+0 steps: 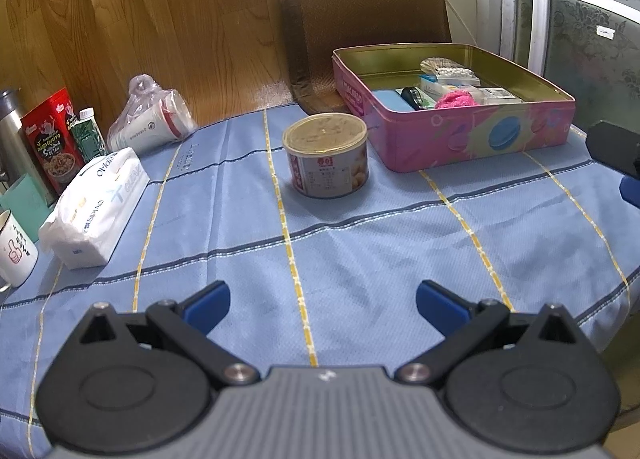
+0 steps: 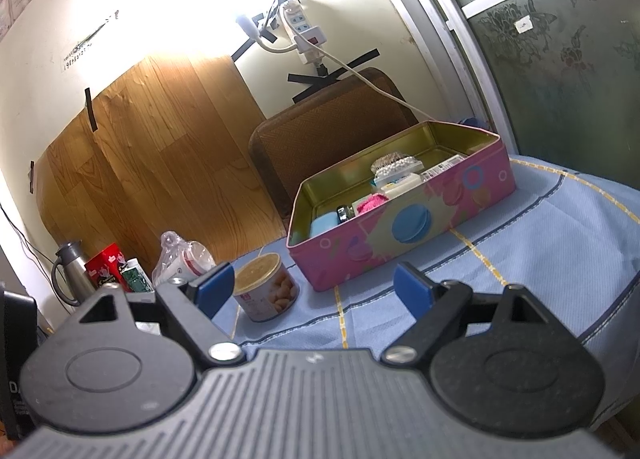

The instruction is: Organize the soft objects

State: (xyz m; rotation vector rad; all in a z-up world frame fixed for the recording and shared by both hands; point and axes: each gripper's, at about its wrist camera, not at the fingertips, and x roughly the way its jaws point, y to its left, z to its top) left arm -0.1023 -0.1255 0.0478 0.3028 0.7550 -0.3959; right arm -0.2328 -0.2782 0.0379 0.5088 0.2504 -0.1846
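A pink tin box (image 1: 472, 139) (image 2: 404, 243) sits open on the blue checked tablecloth, holding a pink fluffy item (image 1: 454, 99) (image 2: 372, 203), a light blue block (image 1: 390, 99) (image 2: 323, 224), cotton swabs and small packets. A white soft tissue pack (image 1: 94, 203) lies at the left of the cloth. My left gripper (image 1: 322, 299) hovers open over bare cloth, well short of the box. My right gripper (image 2: 314, 287) is open too, empty, facing the box; its edge shows at the right of the left wrist view (image 1: 624, 167).
A round can (image 1: 326, 157) (image 2: 266, 285) stands in front of the box. At the left are bagged paper cups (image 1: 154, 119) (image 2: 184, 261), a red carton (image 1: 52, 139), a green carton, a steel flask and a mug (image 1: 14, 251). A brown chair back (image 1: 364, 27) stands behind the table.
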